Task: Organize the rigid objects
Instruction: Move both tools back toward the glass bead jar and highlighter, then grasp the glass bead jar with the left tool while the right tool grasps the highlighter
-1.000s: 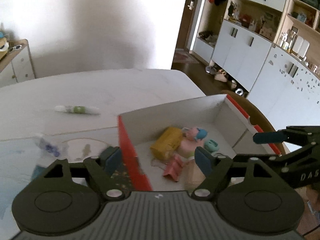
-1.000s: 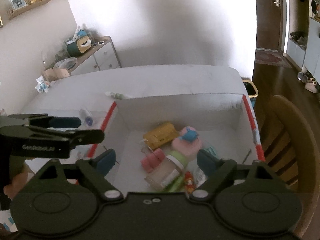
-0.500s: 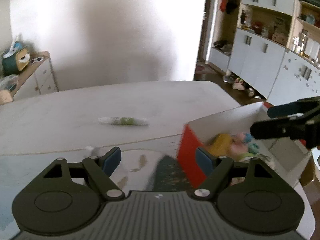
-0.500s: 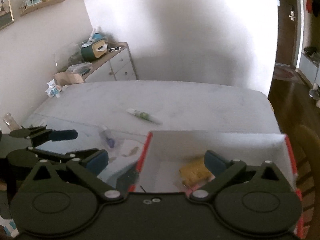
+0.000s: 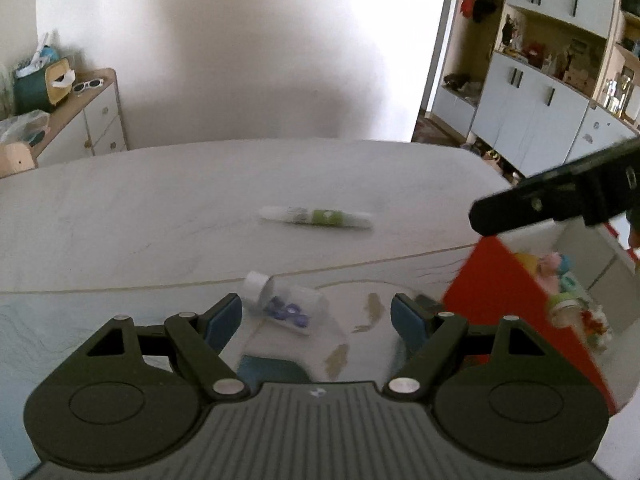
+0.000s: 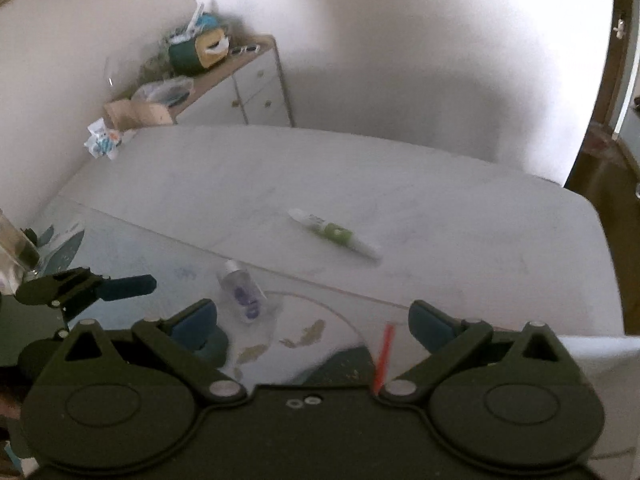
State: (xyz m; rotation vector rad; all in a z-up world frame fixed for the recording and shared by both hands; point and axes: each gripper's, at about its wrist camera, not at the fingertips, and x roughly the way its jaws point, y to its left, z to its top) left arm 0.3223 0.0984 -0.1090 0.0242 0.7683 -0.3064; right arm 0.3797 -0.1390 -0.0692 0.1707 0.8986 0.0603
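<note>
Both grippers are spread wide and hold nothing. The left gripper (image 5: 316,316) hangs low over the table (image 5: 160,208), its blue-padded fingers (image 5: 224,316) standing either side of a small clear bottle (image 5: 286,308) that lies on its side with its white cap pointing toward the far left; something purple shows inside it. The bottle lies on a pale printed mat (image 5: 60,320) that covers the near part of the table, just inside the mat's far edge. Beyond that edge, on the bare tabletop near its middle, lies a white tube with a green band (image 5: 316,218), well apart from the bottle. At the right stands an open box with a red side (image 5: 508,296), holding a jumble of small things (image 5: 560,280) in yellow, pink and teal. The right gripper (image 6: 312,322) hovers above the box's near left corner, and its view shows the same bottle (image 6: 244,292) just off its left finger, the tube (image 6: 334,234) farther off, and the left gripper (image 6: 120,286) at the left edge.
</note>
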